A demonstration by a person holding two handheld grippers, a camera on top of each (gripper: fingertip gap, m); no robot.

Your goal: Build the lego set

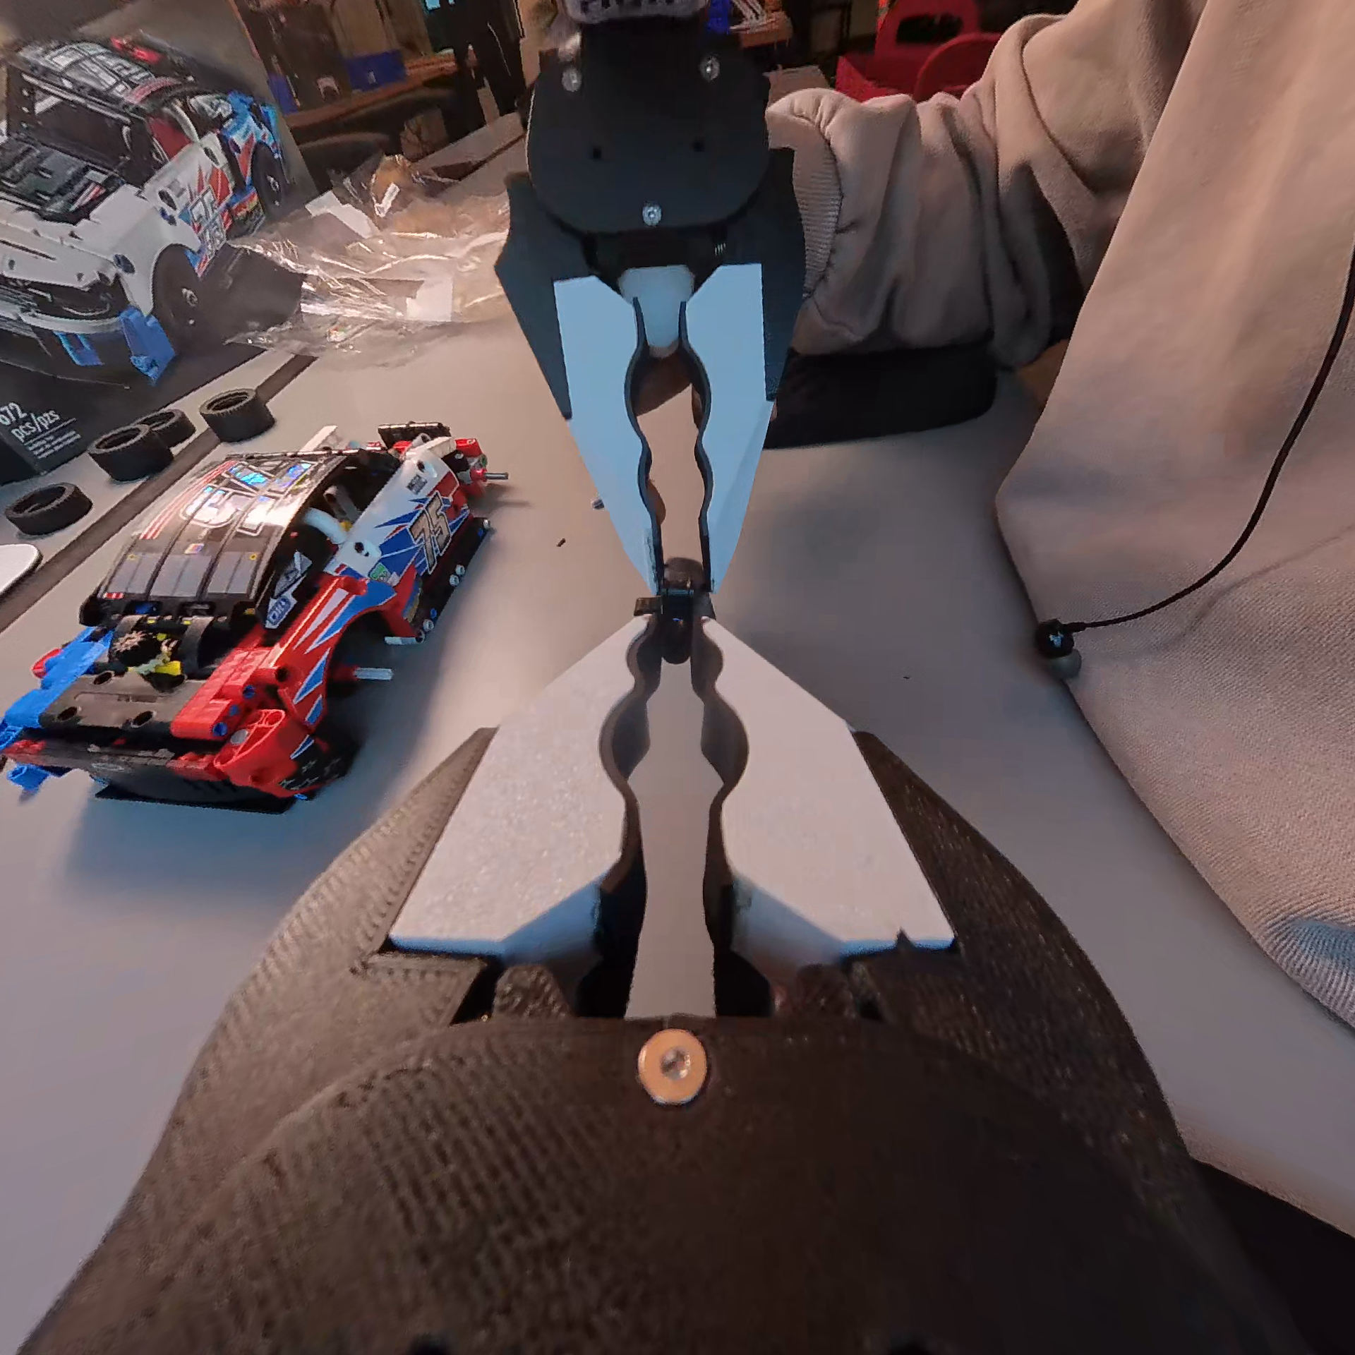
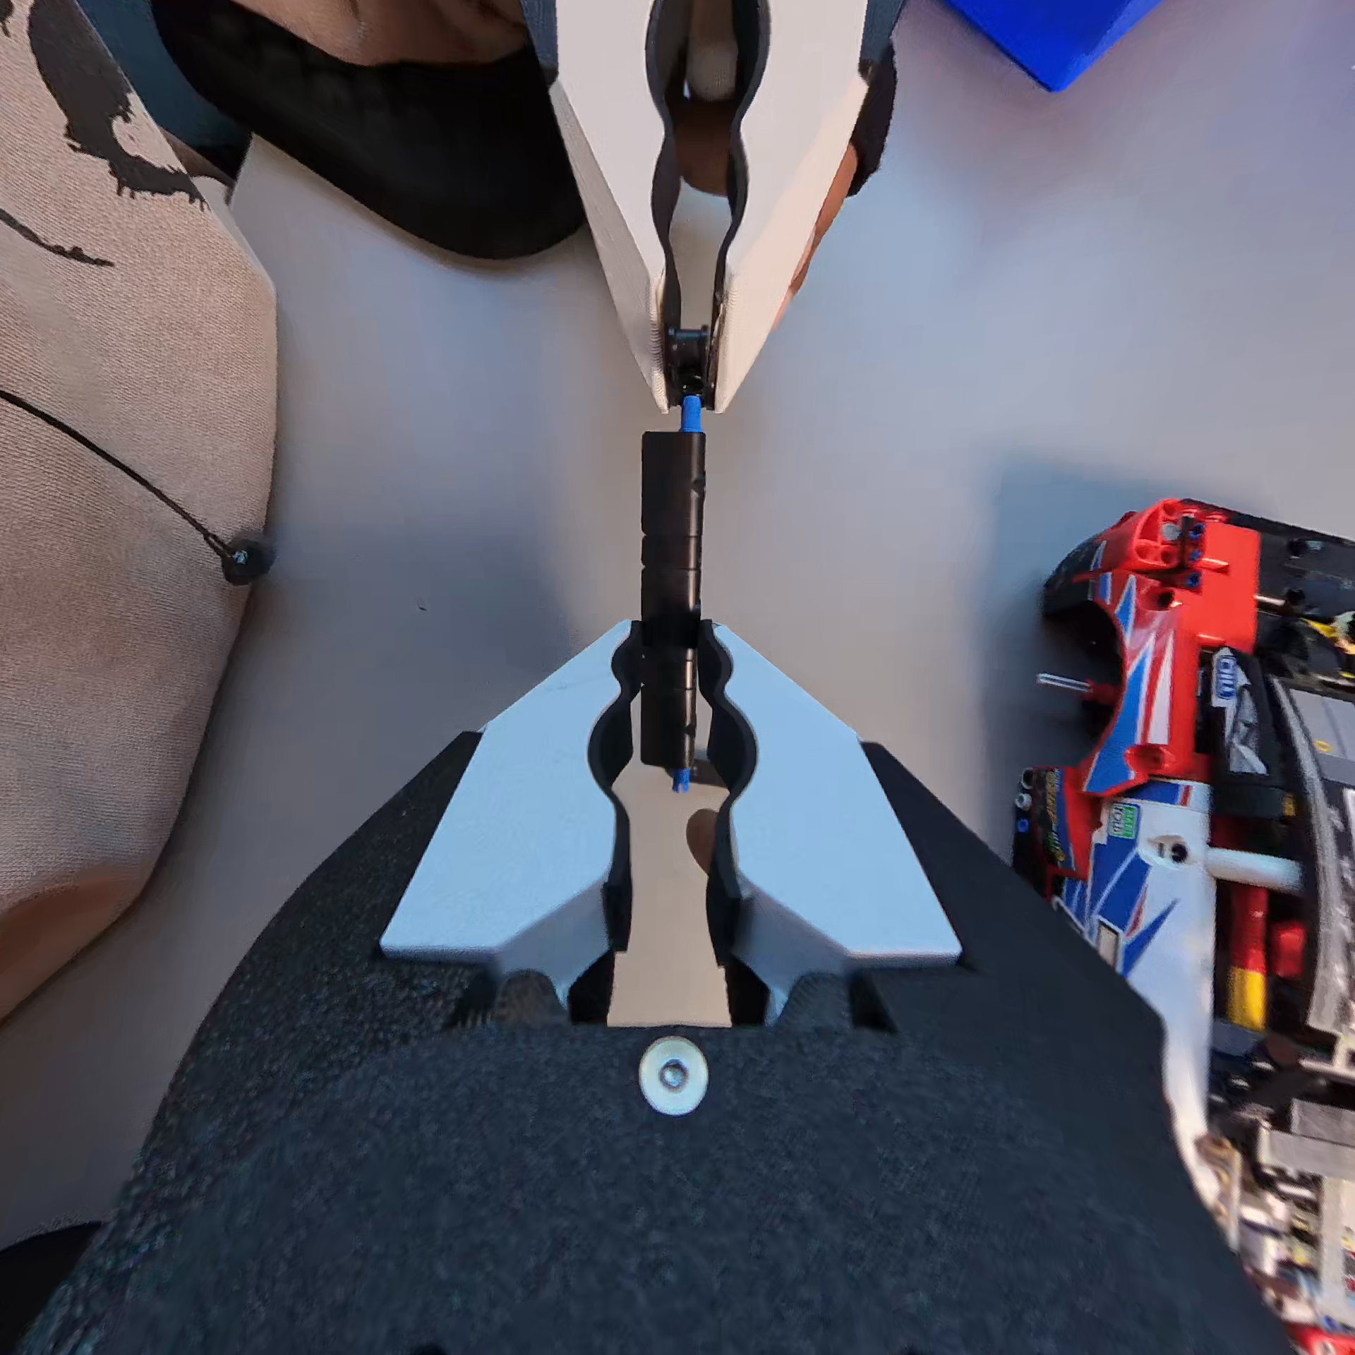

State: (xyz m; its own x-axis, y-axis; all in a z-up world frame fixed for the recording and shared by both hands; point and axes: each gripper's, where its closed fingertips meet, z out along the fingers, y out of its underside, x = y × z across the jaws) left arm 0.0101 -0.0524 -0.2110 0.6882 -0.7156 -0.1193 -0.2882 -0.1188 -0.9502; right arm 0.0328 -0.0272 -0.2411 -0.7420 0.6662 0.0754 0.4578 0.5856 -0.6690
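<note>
Left wrist view: left gripper (image 1: 673, 623) pinching a small black connector piece (image 1: 671, 603) at the fingertips, right gripper (image 1: 678, 579) opposite and tip to tip, closed on the same cluster; part-built red, white and blue lego race car (image 1: 256, 623) on grey table (image 1: 843, 733) to the left, loose black tyres (image 1: 132, 451) and set box (image 1: 110, 220) behind it. Right wrist view: right gripper (image 2: 669, 630) clamped on black lego beam (image 2: 671, 557), blue pin (image 2: 690, 416) at its far end meeting the piece pinched by left gripper (image 2: 688, 399); car (image 2: 1202, 770) at right.
</note>
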